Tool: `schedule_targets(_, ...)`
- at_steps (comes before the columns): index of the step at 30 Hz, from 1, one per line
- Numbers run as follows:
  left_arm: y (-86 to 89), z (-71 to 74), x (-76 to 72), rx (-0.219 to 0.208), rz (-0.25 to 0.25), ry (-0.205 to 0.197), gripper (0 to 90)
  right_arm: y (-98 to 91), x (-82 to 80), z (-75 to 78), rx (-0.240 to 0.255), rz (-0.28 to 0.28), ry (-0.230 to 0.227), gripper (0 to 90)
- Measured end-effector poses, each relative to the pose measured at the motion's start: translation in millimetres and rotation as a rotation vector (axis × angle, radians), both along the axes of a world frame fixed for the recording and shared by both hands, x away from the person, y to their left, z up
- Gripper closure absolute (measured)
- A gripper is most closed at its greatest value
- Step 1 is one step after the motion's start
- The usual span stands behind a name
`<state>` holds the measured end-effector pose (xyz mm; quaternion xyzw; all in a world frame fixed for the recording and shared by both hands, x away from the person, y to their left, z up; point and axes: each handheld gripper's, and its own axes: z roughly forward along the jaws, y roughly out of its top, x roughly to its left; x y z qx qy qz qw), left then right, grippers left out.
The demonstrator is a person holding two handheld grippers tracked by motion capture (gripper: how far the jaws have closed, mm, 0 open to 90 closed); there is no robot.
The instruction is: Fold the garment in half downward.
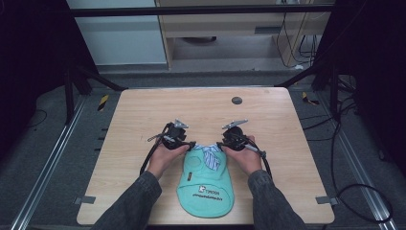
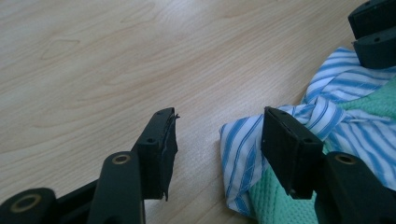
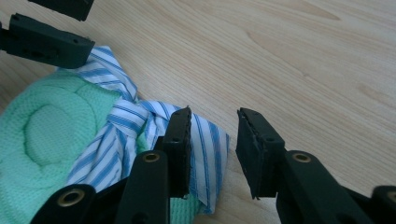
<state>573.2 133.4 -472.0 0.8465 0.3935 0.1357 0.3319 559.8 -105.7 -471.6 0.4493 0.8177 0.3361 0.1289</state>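
Near edge of the wooden table (image 1: 143, 110), high view: a small mint-green garment (image 1: 206, 184) lies flat, its rounded hem toward 6 o'clock and its blue-and-white striped collar (image 1: 210, 154) toward 12. The long axis runs 6 to 12, straight away from the person.

Left gripper (image 1: 187, 145) sits at the collar's 9 o'clock corner, right gripper (image 1: 221, 145) at its 3 o'clock corner, each held in a hand with forearms coming in from 6.

Left gripper view: the jaws stand roughly half apart with bare wood between them. The right-hand jaw rests over the edge of the striped collar (image 2: 243, 154); nothing is pinched. The other gripper's jaw tips show at 2 o'clock, above the same collar.

Right gripper view: the jaws stand parted, gap narrower than the left's. The left-hand jaw lies on the striped flap (image 3: 205, 154) and the other on bare wood; no cloth is clamped. This view shows a round stitched patch on the green knit at 9 o'clock. Printed lettering near the hem shows from above.

Far end: a dark round disc (image 1: 236, 100) at 12 o'clock on the tabletop.
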Motion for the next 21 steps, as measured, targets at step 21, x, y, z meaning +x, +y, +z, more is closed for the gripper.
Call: schedule_targets(21,-0.4,-17.5,-0.8,0.021,-0.030,0.019,49.3,7.9,4.4,-16.7,-0.021,0.008,0.053,56.0)
